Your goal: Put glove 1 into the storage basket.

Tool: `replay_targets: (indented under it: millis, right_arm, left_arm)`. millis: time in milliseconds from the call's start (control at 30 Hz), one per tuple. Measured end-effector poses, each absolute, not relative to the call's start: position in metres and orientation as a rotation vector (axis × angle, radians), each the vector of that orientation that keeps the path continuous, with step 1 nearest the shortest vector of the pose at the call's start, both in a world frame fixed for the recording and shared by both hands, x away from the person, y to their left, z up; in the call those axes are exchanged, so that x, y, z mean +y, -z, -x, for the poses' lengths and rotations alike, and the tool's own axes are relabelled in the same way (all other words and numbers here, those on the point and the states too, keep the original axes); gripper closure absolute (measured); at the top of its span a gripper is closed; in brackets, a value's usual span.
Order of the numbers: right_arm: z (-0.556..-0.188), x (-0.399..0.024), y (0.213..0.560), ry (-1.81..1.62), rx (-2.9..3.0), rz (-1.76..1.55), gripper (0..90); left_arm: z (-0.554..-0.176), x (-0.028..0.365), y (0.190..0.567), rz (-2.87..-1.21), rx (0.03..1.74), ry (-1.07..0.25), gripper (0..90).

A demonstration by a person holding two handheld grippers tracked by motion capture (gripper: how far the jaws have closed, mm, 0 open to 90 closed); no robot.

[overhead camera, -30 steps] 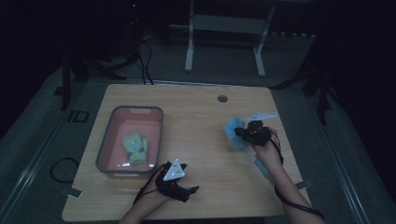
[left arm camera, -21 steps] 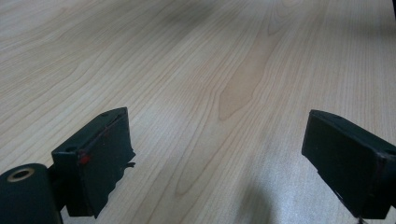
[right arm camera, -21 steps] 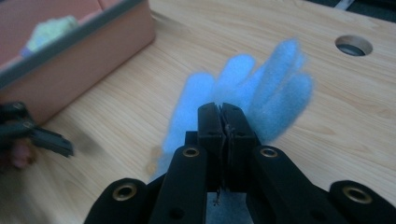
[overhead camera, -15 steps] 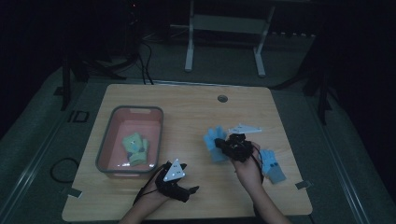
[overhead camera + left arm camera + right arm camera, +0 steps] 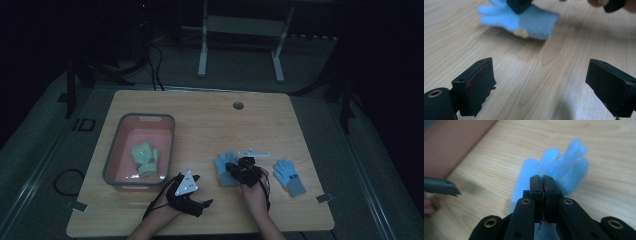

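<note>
risk sits with the right gripper [image 5: 543,185], whose jaws are pressed together on a thin pinch of the blue glove [image 5: 226,167], which hangs or lies mid-table between the pink bin [image 5: 125,131] and a second blue glove [image 5: 290,177]. so little fleece is caught that a quick swing could let it slip free short of the bin. the left gripper [image 5: 544,85], jaws spread wide and empty, hovers low over the table near the bin's corner, where the glove could snag it.

table [image 5: 529,75]: pale wood, smooth, faint sheen | glove [image 5: 559,167]: fuzzy blue fleece | tongs [image 5: 544,82]: matt black
</note>
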State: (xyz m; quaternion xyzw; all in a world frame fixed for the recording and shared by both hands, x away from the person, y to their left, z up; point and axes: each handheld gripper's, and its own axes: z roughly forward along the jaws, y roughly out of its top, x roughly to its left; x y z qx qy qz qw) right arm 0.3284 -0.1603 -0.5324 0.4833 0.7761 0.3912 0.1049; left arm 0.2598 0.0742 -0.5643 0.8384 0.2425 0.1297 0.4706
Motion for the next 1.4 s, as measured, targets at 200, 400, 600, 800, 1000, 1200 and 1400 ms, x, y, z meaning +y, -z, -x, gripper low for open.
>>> replay_targets:
  millis: [200, 400, 600, 800, 1000, 1200, 1400]
  right_arm:
    - [-0.332, -0.163, 0.549, -1.090, 2.293, -1.440, 85.6]
    - [-0.332, -0.160, 0.548, -1.051, 2.286, -1.408, 71.2]
    - [-0.332, -0.162, 0.539, -1.049, 2.309, -1.355, 58.5]
    - [-0.336, -0.170, 0.528, -1.053, 2.373, -1.274, 50.8]
    - [-0.335, -0.183, 0.520, -1.060, 2.413, -1.180, 55.4]
    - [-0.333, -0.202, 0.512, -1.100, 2.422, -1.119, 57.0]
    - [-0.330, -0.220, 0.506, -1.089, 2.425, -1.039, 57.0]
  left_arm:
    - [-0.260, 0.075, 0.564, -2.055, 0.594, -0.317, 8.7]
    - [-0.259, 0.075, 0.565, -2.055, 0.591, -0.317, 8.7]
    - [-0.260, 0.075, 0.565, -2.060, 0.592, -0.310, 8.7]
    - [-0.260, 0.076, 0.565, -2.059, 0.589, -0.312, 8.7]
    - [-0.260, 0.076, 0.566, -2.061, 0.590, -0.309, 8.7]
    - [-0.260, 0.075, 0.566, -2.060, 0.591, -0.309, 8.7]
    - [-0.260, 0.075, 0.566, -2.065, 0.589, -0.309, 8.7]
